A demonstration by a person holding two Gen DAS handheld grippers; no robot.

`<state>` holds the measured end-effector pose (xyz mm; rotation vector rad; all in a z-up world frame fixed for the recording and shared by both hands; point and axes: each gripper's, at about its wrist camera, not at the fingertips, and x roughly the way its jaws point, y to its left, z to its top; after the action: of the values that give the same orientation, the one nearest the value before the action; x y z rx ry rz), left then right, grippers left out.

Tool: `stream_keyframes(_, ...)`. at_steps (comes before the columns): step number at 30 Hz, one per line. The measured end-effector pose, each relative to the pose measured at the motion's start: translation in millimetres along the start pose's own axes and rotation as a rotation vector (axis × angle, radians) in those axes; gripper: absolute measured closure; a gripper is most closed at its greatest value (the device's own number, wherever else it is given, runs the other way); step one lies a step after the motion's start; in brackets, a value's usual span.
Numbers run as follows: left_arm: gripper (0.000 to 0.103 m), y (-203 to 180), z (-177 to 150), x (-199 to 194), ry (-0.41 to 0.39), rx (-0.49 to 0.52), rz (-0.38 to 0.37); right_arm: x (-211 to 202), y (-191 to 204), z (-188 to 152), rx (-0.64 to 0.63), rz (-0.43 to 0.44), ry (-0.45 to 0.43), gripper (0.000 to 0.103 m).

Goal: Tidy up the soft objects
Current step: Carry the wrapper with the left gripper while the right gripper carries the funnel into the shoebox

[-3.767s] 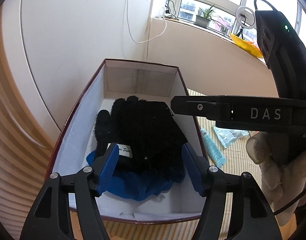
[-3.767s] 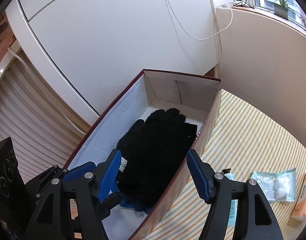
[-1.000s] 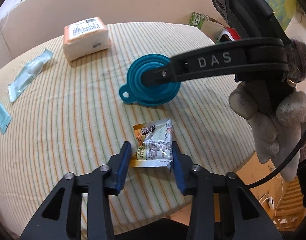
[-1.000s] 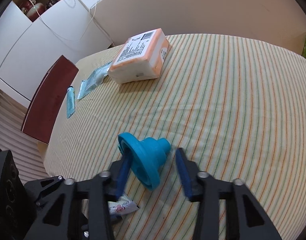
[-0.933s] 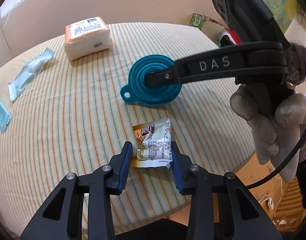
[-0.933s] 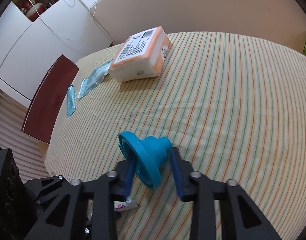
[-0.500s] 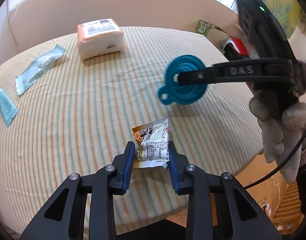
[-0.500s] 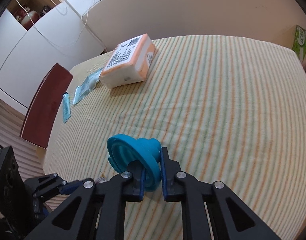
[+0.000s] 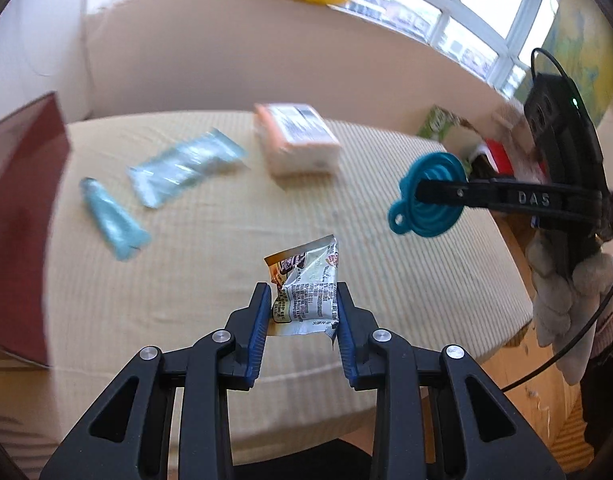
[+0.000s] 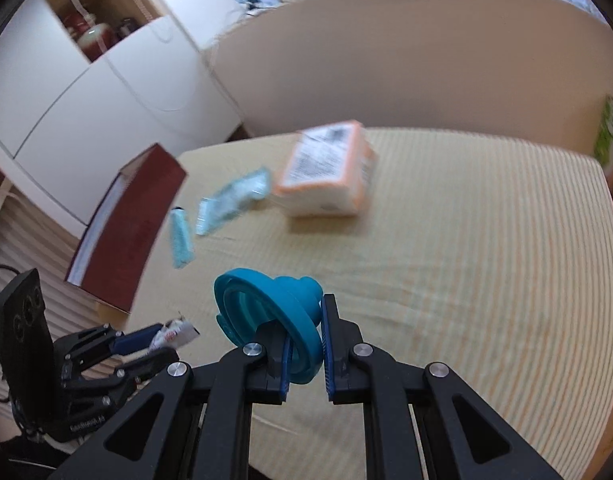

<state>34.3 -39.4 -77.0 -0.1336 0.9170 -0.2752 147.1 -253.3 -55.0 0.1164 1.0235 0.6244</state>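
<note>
— Both hands are loaded, then?

— Yes. The left gripper (image 9: 302, 312) is clamped on the snack packet (image 9: 306, 286), pads squeezing its two sides, and the packet hangs clear of the striped cloth near the desk's (image 9: 406, 280) front edge. The right gripper (image 10: 304, 344) is pinched tight on the teal silicone funnel (image 10: 270, 320), one blue pad inside the rim and one outside, and that too is off the surface, out toward the right edge.

— Where do they go?

— I'd guess the dark red box (image 9: 20, 236) at the left end of the desk. Its wall stands tall, so each load wants to be carried above the rim before it goes in.

— Anything in the way?

— A pale blue tube (image 9: 110, 220) and a clear wrapped pack (image 9: 186, 166) lie just beside the box, with the orange-edged tissue pack (image 9: 296, 144) further back. Keep both loads high over those.

— And the grips?

— The packet is slippery foil held only by its lower part; a steady, unhurried carry suits it. The funnel is caught by one thin fold of rim, so it may swing or twist. Lower each well inside the box before letting go.
</note>
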Motion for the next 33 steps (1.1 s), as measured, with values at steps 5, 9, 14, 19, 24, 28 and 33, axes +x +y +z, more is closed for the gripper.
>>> stream_keyframes(5, 0.073, 44.9, 6.0, -35.2, -0.069, -0.059, 0.054, 8.7, 52.2, 21.1, -0.091, 0.04, -0.004, 0.092)
stream_keyframes(9, 0.073, 81.6, 7.9, -68.1, -0.132, -0.111, 0.117, 16.9, 99.6, 42.5, -0.174, 0.077, -0.014, 0.092)
stream_keyframes(14, 0.073, 128.2, 8.2, -97.8, -0.193, -0.18, 0.208, 30.7, 156.1, 69.3, -0.261, 0.117, -0.033, 0.092)
stream_keyframes(19, 0.073, 169.3, 4.4, -116.0, -0.218, -0.236, 0.279, 50.9, 207.0, 94.3, -0.328, 0.157, -0.034, 0.092)
stream_keyframes(24, 0.073, 197.7, 4.8, -121.6, -0.219, -0.275, 0.318, 77.4, 247.1, 114.0, -0.368, 0.179, -0.02, 0.092)
stream_keyframes(28, 0.073, 213.5, 5.3, -120.6, -0.209, -0.295, 0.335, 104.5, 275.5, 127.6, -0.393, 0.188, 0.004, 0.092)
stream_keyframes(33, 0.073, 230.1, 7.9, -116.3, -0.197, -0.306, 0.342, 133.7, 303.5, 134.4, -0.427, 0.186, 0.04, 0.092)
